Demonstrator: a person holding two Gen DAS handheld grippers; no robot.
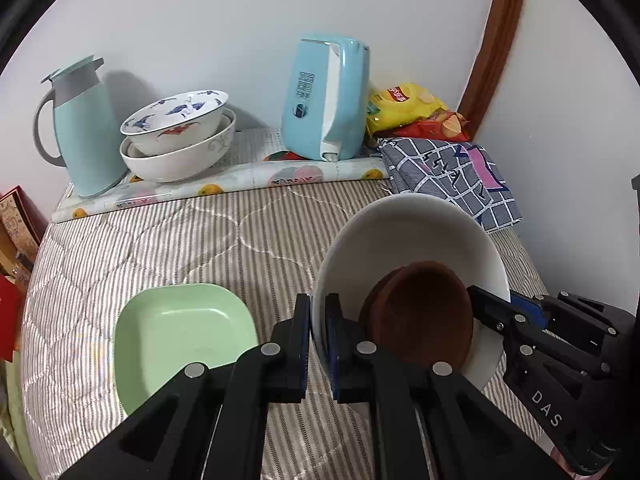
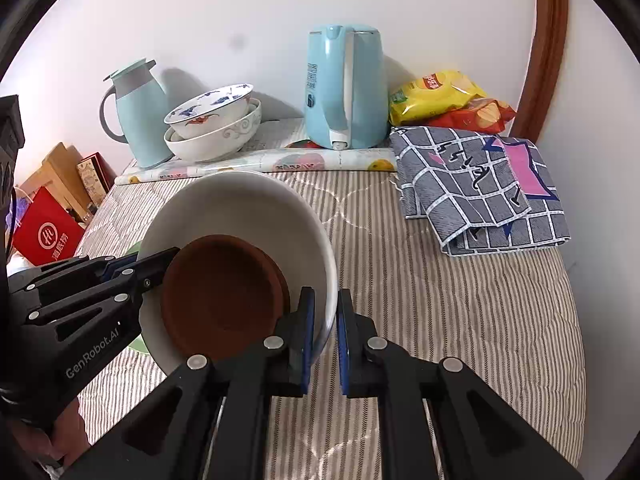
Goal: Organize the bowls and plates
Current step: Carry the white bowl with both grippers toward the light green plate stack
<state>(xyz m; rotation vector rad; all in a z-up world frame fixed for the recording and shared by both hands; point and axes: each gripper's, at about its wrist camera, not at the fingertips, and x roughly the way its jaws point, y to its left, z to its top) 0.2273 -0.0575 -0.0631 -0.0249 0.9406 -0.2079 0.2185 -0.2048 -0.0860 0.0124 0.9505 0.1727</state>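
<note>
Both hand-held grippers are clamped on one white bowl (image 1: 404, 240), one on each side of its rim. Left hand-held gripper (image 1: 318, 344) pinches the rim's left edge, jaws nearly pressed together with only the bowl wall between the pads. Right hand-held gripper (image 2: 325, 340) pinches the opposite edge the same way. Bowl is tilted toward the cameras and looks lifted off the striped quilt (image 1: 200, 248), though contact underneath is hidden, so not certain. Brown dishes (image 1: 424, 312) sit inside it, slid to the low side; looks like two stacked, hard to confirm.

Progress, as I read it: partway.
- Done: blue-patterned bowl (image 1: 176, 120) nested in a larger white bowl (image 1: 180, 160) at the back, on the fruit-print mat (image 1: 248, 176) beside the thermos jug (image 1: 80, 128).
- Done: brown dishes gathered into the carried bowl.
- Left: green square plate (image 1: 180, 332) is alone on the quilt, just left of the left hand-held gripper.
- Left: carried bowl needs a spot, probably at the back stack or by the kettle (image 1: 324, 100).

Risk: with that tilt, the brown dishes could slide out.
</note>
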